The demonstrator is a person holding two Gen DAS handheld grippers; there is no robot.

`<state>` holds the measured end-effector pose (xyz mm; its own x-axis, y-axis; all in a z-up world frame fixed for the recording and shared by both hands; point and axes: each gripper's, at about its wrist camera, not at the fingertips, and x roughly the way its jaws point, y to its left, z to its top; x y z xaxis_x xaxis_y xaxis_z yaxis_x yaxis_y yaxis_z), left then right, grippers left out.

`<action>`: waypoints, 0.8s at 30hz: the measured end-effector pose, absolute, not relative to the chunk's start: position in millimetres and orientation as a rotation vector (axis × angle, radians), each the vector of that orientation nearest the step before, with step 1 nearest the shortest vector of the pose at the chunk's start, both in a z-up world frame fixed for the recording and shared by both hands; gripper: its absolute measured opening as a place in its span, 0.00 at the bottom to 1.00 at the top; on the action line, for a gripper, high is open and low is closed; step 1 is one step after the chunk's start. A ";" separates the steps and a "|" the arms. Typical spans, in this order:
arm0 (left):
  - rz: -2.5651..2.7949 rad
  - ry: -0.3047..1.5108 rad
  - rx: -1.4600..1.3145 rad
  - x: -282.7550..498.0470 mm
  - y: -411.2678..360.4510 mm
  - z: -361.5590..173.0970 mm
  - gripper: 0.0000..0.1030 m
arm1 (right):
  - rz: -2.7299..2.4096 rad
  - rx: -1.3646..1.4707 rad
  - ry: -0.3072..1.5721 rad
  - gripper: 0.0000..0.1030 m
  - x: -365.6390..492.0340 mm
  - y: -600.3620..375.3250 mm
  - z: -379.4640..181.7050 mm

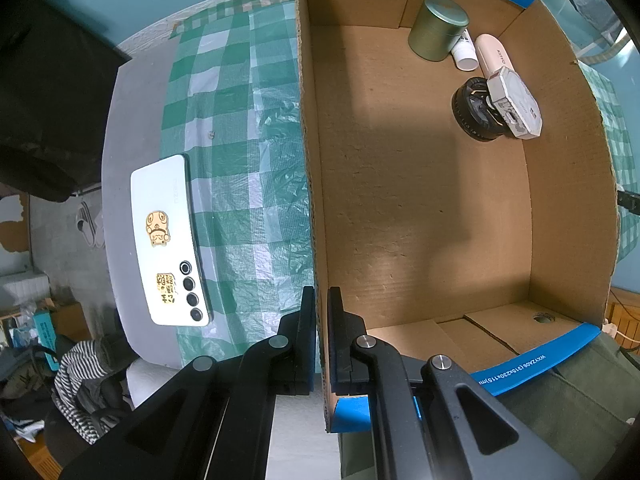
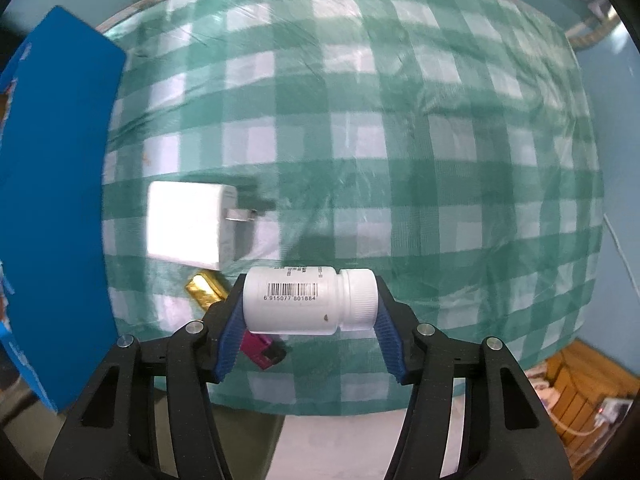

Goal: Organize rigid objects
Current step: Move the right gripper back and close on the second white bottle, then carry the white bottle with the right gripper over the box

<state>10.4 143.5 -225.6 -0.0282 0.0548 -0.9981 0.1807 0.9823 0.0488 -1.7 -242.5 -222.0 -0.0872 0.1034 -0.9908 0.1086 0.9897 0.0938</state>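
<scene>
the right tool (image 2: 310,300) is grasping a white bottle (image 2: 310,300) end to end, one pad on its base and the other on its ribbed cap, so the bottle's long axis is lying crosswise between the fingers and level above the checked cloth (image 2: 400,140). the box, seen here only as a blue flap (image 2: 60,200), is standing to the left of the bottle, so the coming move looks like a carry leftward and over the wall. the left tool (image 1: 318,340) is clenching on the near wall of the box (image 1: 316,200), one finger outside and one inside, and seems to be steadying it. inside the box the far right corner is already holding a green tin (image 1: 438,26), a white tube (image 1: 466,54), a pink case (image 1: 494,54), a black ring (image 1: 476,110) and a grey pack (image 1: 516,104), touching one another, while the floor nearer the clamped wall is lying bare, giving open room for the bottle. near the bottle, toward the box, a white charger (image 2: 184,224), a gold bar (image 2: 204,288) and a magenta thing (image 2: 260,350) are waiting on the cloth, low enough to pass over, in my judgement. left of the box a phone (image 1: 168,240) is lying on the tabletop (image 1: 132,120).
</scene>
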 end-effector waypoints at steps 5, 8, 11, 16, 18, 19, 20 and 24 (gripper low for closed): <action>-0.101 1.600 0.183 9.8 143.8 -225.7 0.05 | 0.045 0.111 1.630 0.56 8.8 -228.4 -200.6; -0.099 1.600 0.179 8.5 144.1 -226.1 0.05 | 0.071 0.101 1.614 0.56 16.2 -219.2 -188.9; -0.099 1.600 0.176 7.8 144.9 -226.7 0.05 | 0.099 0.088 1.598 0.56 21.8 -210.4 -175.1; -0.099 1.599 0.173 7.1 146.2 -227.2 0.05 | 0.150 0.061 1.572 0.56 35.2 -196.1 -154.8; -0.098 1.598 0.173 6.8 147.3 -227.8 0.05 | 0.169 0.046 1.561 0.56 38.2 -194.4 -149.0; -0.098 1.598 0.172 6.9 147.1 -227.8 0.05 | 0.182 0.035 1.557 0.56 40.9 -190.7 -146.2; -0.098 1.598 0.171 6.9 147.1 -227.9 0.05 | 0.193 0.025 1.554 0.56 43.6 -186.8 -143.8; -0.098 1.597 0.170 6.8 148.0 -228.2 0.05 | 0.232 -0.004 1.540 0.56 51.3 -165.3 -138.4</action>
<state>6.8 148.0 -228.2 -0.0264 0.0481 -0.9985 0.1696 0.9846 0.0430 51.3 -165.3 -138.4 0.0133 0.1459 -0.9892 -0.1514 0.9782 0.1422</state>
